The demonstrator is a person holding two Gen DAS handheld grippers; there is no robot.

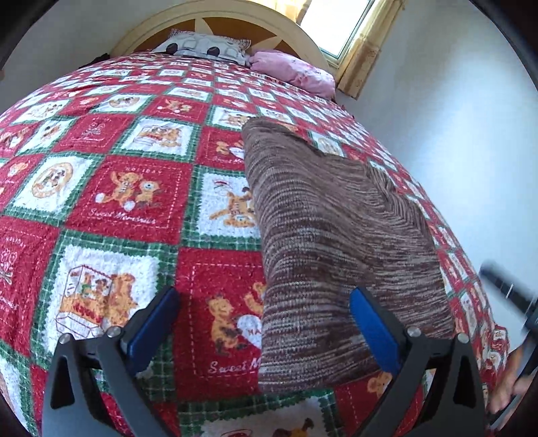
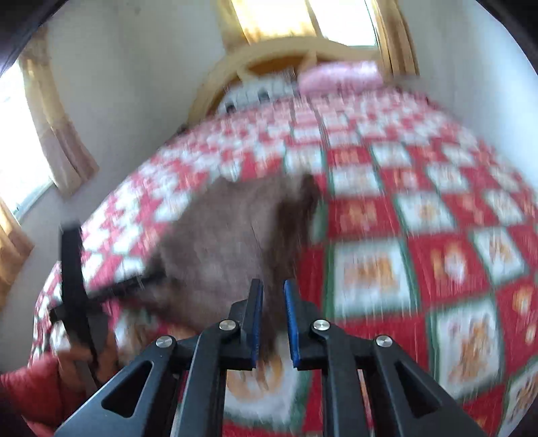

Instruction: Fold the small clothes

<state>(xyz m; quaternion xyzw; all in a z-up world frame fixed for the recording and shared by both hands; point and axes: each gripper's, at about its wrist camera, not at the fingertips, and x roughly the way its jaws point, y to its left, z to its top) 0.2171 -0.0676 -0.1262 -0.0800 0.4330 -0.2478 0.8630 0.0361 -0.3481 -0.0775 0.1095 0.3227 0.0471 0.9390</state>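
Note:
A brown knitted garment [image 1: 336, 242] lies flat on the red, white and green quilt [image 1: 127, 208], with its near edge close to me. My left gripper [image 1: 265, 293] hovers over that near edge, jaws wide open and nothing between them; its right finger [image 1: 373, 329] overlaps the knit. The right wrist view is blurred. There the garment [image 2: 228, 235] shows a dark right edge running down into my right gripper [image 2: 272, 284], whose pads stand almost together with brown fabric in the narrow gap. One black finger [image 1: 501, 285] of the right gripper shows blurred beside the garment's right edge.
A patterned pillow [image 1: 201, 47] and a pink pillow [image 1: 296, 72] rest against the round headboard [image 1: 218, 18]. A window [image 1: 336, 23] and a white wall [image 1: 454, 141] border the bed on the right. A hand [image 1: 511, 390] shows at the edge. A red sleeve [image 2: 30, 386] fills the lower left corner.

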